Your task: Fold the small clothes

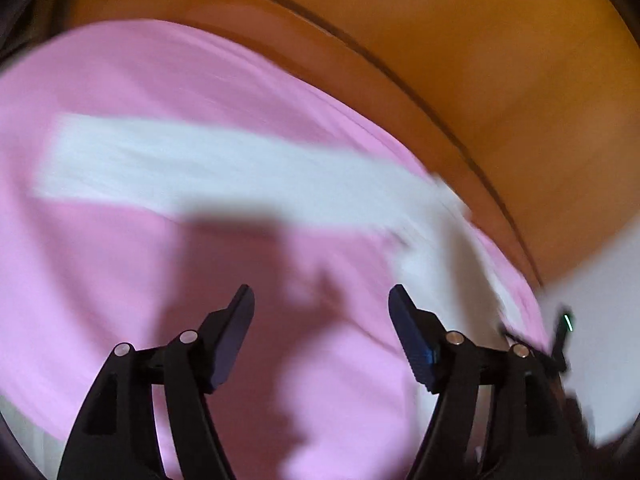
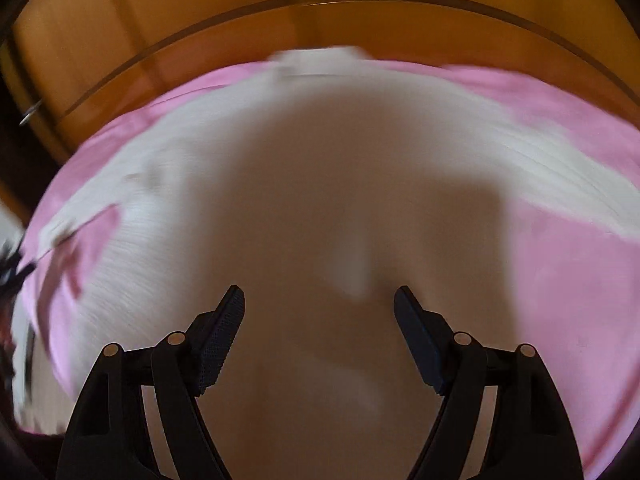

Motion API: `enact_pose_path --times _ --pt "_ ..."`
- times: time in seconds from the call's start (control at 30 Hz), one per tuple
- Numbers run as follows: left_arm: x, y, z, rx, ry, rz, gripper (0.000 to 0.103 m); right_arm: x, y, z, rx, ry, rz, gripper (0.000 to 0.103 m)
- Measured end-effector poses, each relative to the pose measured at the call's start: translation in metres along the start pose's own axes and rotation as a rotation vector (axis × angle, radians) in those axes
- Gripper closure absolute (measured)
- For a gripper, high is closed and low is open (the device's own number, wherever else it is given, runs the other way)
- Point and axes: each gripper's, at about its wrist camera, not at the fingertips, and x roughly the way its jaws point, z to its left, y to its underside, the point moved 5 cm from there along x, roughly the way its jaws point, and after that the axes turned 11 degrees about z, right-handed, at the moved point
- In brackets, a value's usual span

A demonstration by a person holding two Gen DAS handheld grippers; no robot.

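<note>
A white garment (image 1: pixel 224 168) lies on a pink cloth (image 1: pixel 100 280) as a long blurred band that bends down toward the right. My left gripper (image 1: pixel 322 300) hangs open above the pink cloth, short of the garment, with nothing between its fingers. In the right wrist view the same white garment (image 2: pixel 320 184) spreads wide over the pink cloth (image 2: pixel 560 280), much of it in shadow. My right gripper (image 2: pixel 319 300) stands open over the garment, and its pads press on nothing. Both views are smeared by motion.
Under the pink cloth is an orange-brown wooden surface (image 1: pixel 500 80) with a dark curved groove, also seen along the top as wooden surface (image 2: pixel 280 20). The other gripper's black parts (image 1: pixel 560 344) show at the right edge of the left wrist view.
</note>
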Motion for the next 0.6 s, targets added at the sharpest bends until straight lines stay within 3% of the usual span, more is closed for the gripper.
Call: enact_pose_path --times 0.07,0.13,0.23,0.3,0.33,0.37,0.4,0.43,0.47,0.5,0.6 --pt "0.021 0.020 -0.032 0.051 0.081 0.065 0.031 -0.019 0.027 -0.048 0.094 0.061 -0.005 0.027" --pt "0.042 0.040 -0.060 0.087 0.131 0.124 0.030 -0.029 0.051 -0.083 0.181 0.053 -0.001 0.027" --pt "0.073 0.065 -0.086 0.090 0.181 0.198 0.029 -0.032 0.083 -0.103 0.244 -0.044 0.020 0.027" --pt "0.088 0.077 -0.093 0.083 0.172 0.234 0.030 -0.027 0.097 -0.099 0.240 -0.123 0.045 0.028" --pt "0.101 0.081 -0.101 0.079 0.177 0.256 0.032 -0.022 0.103 -0.094 0.230 -0.142 0.065 0.036" --pt "0.109 0.084 -0.103 0.070 0.183 0.269 0.044 -0.016 0.110 -0.087 0.203 -0.148 0.091 0.048" --pt "0.118 0.085 -0.100 0.052 0.176 0.290 0.053 -0.015 0.113 -0.083 0.187 -0.144 0.099 0.052" --pt "0.123 0.090 -0.102 0.053 0.165 0.310 0.081 -0.013 0.117 -0.076 0.162 -0.139 0.099 0.066" --pt "0.129 0.097 -0.102 0.067 0.146 0.326 0.091 -0.013 0.116 -0.070 0.146 -0.147 0.100 0.087" --pt "0.132 0.097 -0.106 0.074 0.124 0.324 0.092 -0.015 0.117 -0.064 0.125 -0.154 0.100 0.093" --pt "0.112 0.094 -0.110 0.090 0.130 0.291 0.094 -0.040 0.110 -0.052 0.065 -0.149 0.045 0.097"
